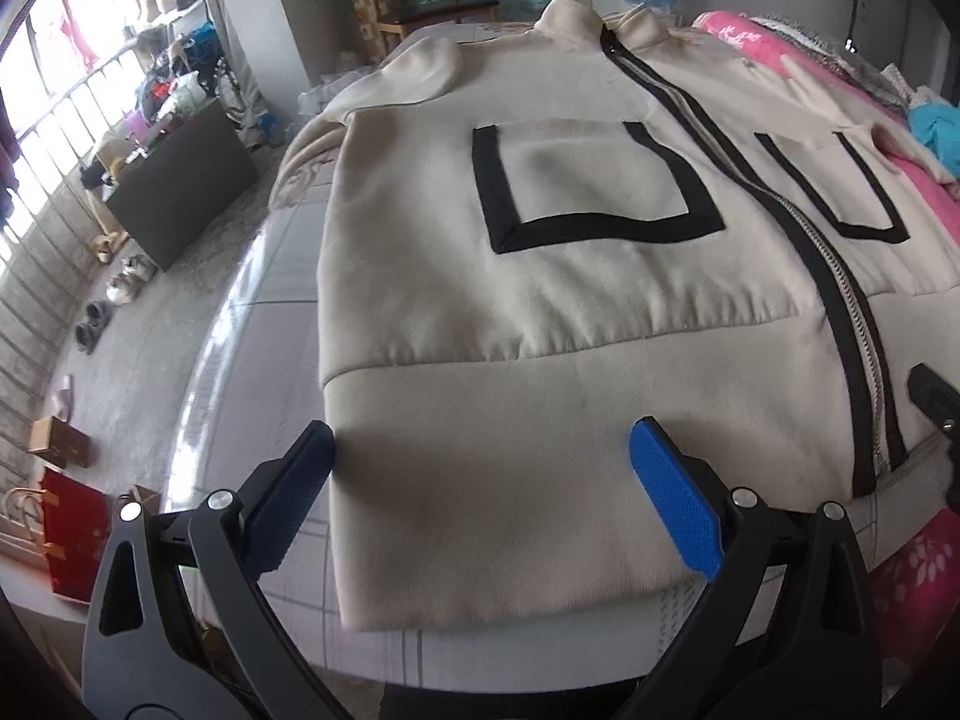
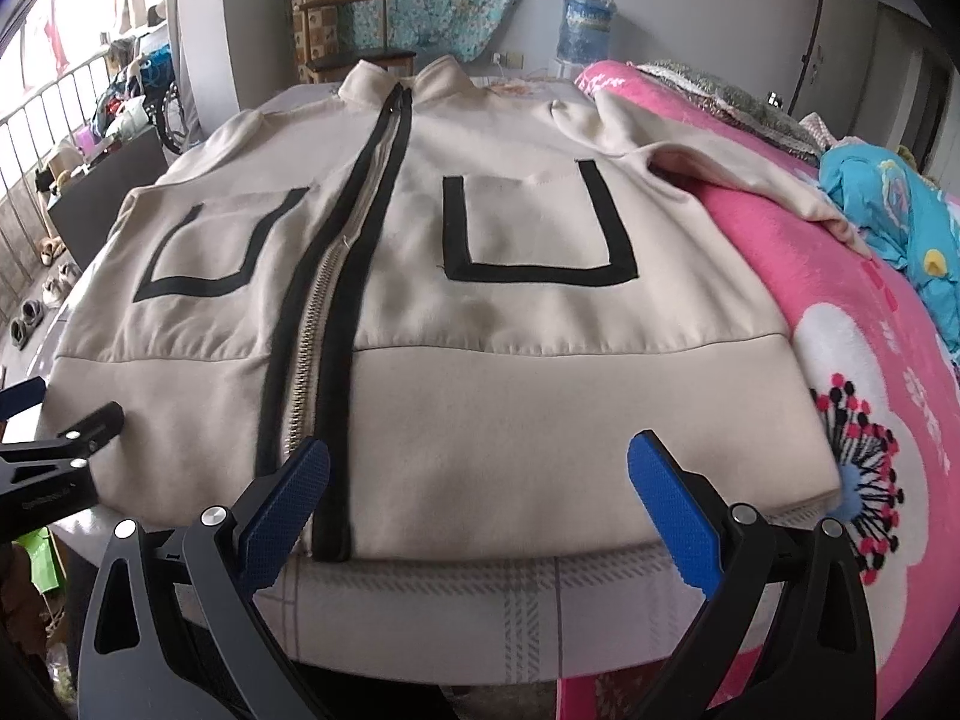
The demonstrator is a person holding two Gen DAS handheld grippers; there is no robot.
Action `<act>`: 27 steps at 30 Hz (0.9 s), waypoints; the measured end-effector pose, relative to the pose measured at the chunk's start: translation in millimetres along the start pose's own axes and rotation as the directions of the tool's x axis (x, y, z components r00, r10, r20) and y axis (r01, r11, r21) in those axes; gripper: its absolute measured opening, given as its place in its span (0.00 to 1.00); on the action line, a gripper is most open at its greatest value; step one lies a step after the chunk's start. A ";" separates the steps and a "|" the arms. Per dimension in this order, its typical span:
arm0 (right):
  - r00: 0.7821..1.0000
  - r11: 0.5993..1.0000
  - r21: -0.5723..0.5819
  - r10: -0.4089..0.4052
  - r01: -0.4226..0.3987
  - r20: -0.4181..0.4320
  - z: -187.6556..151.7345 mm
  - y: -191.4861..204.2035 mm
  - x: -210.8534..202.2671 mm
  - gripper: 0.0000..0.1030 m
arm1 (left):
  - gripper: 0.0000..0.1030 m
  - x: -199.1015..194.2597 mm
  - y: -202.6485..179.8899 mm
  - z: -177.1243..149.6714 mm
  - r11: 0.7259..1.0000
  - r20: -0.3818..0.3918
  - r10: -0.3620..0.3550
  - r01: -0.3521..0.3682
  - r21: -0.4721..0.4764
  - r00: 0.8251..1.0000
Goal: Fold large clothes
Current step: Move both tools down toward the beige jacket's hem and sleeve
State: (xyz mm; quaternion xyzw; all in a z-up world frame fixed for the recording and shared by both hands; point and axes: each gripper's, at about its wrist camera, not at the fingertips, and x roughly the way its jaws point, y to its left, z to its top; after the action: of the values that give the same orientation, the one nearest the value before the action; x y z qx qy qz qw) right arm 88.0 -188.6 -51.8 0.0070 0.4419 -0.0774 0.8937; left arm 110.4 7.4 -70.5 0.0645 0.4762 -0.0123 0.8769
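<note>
Jacket (image 1: 540,312), cream, large, laid flat and front-up on the bed (image 2: 480,606). Long axis runs from the near edge of the bed toward the far edge: hem nearest the cameras, stand-up collar (image 2: 408,81) at the far end. A black-edged zipper (image 2: 324,312) is seen along that axis, closed over most of its length and parted near the collar. Two chest pockets outlined in black, one on each side of the zipper (image 1: 594,180) (image 2: 534,222). The sleeve (image 2: 738,174) on the right is spread outward over a pink floral blanket (image 2: 870,360); the sleeve on the left (image 1: 414,69) is seen lying near the shoulder. The hem reaches the near edge of the bed, over a pale checked sheet.

Left gripper (image 1: 480,480): fingers spread wide, nothing held, poised over the hem's left portion near its left corner.

Right gripper (image 2: 480,486): fingers likewise spread wide and empty, poised over the hem to the right of the zipper.

Surroundings: blue patterned bedding (image 2: 888,210) at the bed's right edge; water bottle (image 2: 585,27) and wooden chair (image 2: 354,30) beyond the far edge; shoes (image 1: 114,294) and a red bag (image 1: 75,534) on the floor at left.
</note>
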 end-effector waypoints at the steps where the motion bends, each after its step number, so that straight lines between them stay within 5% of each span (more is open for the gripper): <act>1: 1.000 1.000 0.000 0.002 -0.002 -0.006 -0.3 0.1 3.3 0.94 | 0.93 1.3 2.5 0.5 1.000 -0.004 -0.017 0.017 -0.010 1.000; 10: 0.999 0.999 0.019 0.038 -0.038 0.022 -0.1 -24.8 1.9 0.94 | 0.94 3.1 8.9 -1.8 0.998 0.005 -0.056 0.057 -0.015 0.998; 21: 0.987 0.978 0.139 -0.157 0.154 0.014 12.2 -112.6 6.0 0.94 | 0.92 -13.0 40.7 -13.0 0.994 0.050 -0.097 0.099 -0.051 0.994; 23: 0.988 0.977 0.149 -0.154 0.153 -0.002 11.0 -118.4 11.1 0.94 | 0.79 -12.1 45.7 -13.2 0.990 0.039 -0.115 0.117 -0.073 0.993; 27: 0.991 0.982 0.130 -0.133 0.135 -0.027 6.0 -116.0 16.7 0.91 | 0.71 -4.0 50.4 -15.4 0.986 0.004 -0.130 0.130 -0.102 0.992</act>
State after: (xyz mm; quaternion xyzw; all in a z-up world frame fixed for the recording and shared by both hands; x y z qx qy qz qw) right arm 85.9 -305.9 -54.9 0.0367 0.4435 -0.1662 0.8800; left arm 99.6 59.1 -70.3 -0.0114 0.4803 -0.0450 0.8759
